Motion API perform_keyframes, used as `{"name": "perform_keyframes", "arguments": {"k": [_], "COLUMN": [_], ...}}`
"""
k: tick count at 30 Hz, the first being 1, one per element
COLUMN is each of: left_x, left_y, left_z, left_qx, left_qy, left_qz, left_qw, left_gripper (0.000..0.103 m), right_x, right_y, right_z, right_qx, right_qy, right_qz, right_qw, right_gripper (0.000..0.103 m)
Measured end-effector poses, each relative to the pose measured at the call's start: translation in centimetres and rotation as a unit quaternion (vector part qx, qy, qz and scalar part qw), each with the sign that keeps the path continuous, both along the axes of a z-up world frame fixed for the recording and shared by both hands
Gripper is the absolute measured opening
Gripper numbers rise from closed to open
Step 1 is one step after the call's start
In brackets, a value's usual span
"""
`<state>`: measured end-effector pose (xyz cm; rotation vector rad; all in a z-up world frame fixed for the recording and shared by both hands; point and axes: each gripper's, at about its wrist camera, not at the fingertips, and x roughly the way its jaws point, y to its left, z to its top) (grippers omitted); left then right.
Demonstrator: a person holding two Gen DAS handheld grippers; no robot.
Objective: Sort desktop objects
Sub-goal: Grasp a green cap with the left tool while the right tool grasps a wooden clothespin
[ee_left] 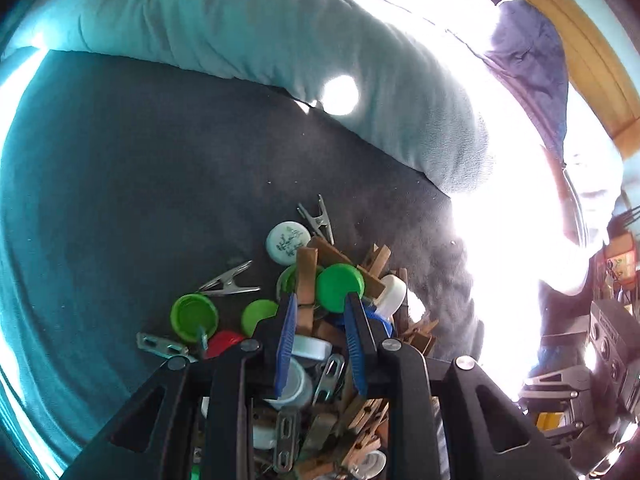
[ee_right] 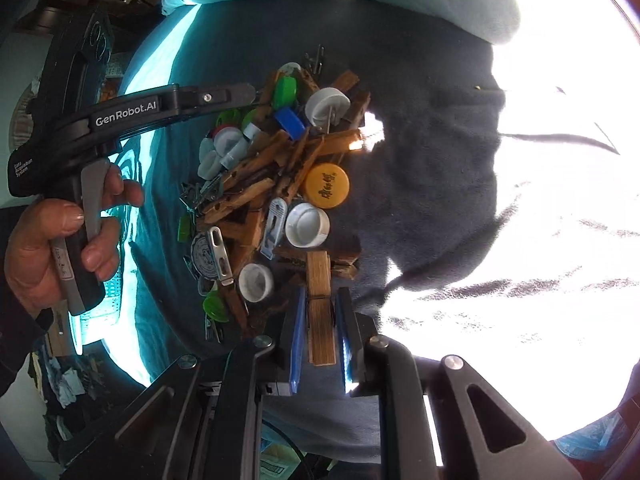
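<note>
A pile of wooden clothespins, metal clips and bottle caps lies on a dark cloth (ee_left: pixel 120 184). My left gripper (ee_left: pixel 320 300) hovers over the pile, jaws open, with a wooden clothespin (ee_left: pixel 306 276) and a green cap (ee_left: pixel 340 286) between the fingertips; nothing is clamped. It also shows in the right wrist view (ee_right: pixel 256 94), reaching in from the left. My right gripper (ee_right: pixel 320 308) straddles a wooden clothespin (ee_right: pixel 320 308) at the pile's near edge, jaws open with gaps on both sides. A yellow cap (ee_right: pixel 327 185) and a white cap (ee_right: pixel 307 225) lie just beyond it.
A light teal blanket (ee_left: pixel 248 28) is bunched along the far side of the cloth. Strong glare washes out the right side in both views. A loose white cap (ee_left: pixel 288 240) and metal clips (ee_left: pixel 316 218) lie at the pile's far edge. Black equipment (ee_left: pixel 600 344) stands at right.
</note>
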<state>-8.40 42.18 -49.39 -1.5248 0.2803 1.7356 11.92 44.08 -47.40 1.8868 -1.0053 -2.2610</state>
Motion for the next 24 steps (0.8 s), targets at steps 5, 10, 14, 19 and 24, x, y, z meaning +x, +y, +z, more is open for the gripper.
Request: {"name": "perform_keyframes", "arguments": {"k": [5, 10, 14, 19, 24], "left_x": [0.3, -1.0, -1.4, -2.4, -2.9], "left_y": [1.9, 1.9, 2.6, 2.9, 3.0], "left_z": [-0.7, -2.4, -2.3, -2.8, -3.0], "left_qx": [-0.005, -0.013, -0.012, -0.004, -0.005], "left_qy": [-0.008, -0.017, -0.010, -0.019, -0.023], "left_qz": [-0.016, 0.002, 0.002, 0.018, 0.019], "left_qw": [0.9998, 0.9998, 0.9999, 0.9997, 0.9995], "left_gripper": [0.023, 0.027, 0.027, 0.032, 0.025], "right_x": [0.5, 0.5, 0.3, 0.0, -0.2], "right_y": [1.1, 1.6, 1.7, 1.7, 2.1], "right_z": [-0.6, -0.9, -1.1, -1.1, -1.4], "right_qx": [-0.003, -0.003, -0.005, -0.004, 0.002], "right_qy": [-0.005, -0.002, 0.000, 0.003, 0.005], "right_qz": [-0.008, -0.012, -0.012, -0.011, -0.010], "right_qw": [1.000, 1.000, 1.000, 1.000, 1.000], "right_gripper": [0.015, 0.015, 0.016, 0.016, 0.016]}}
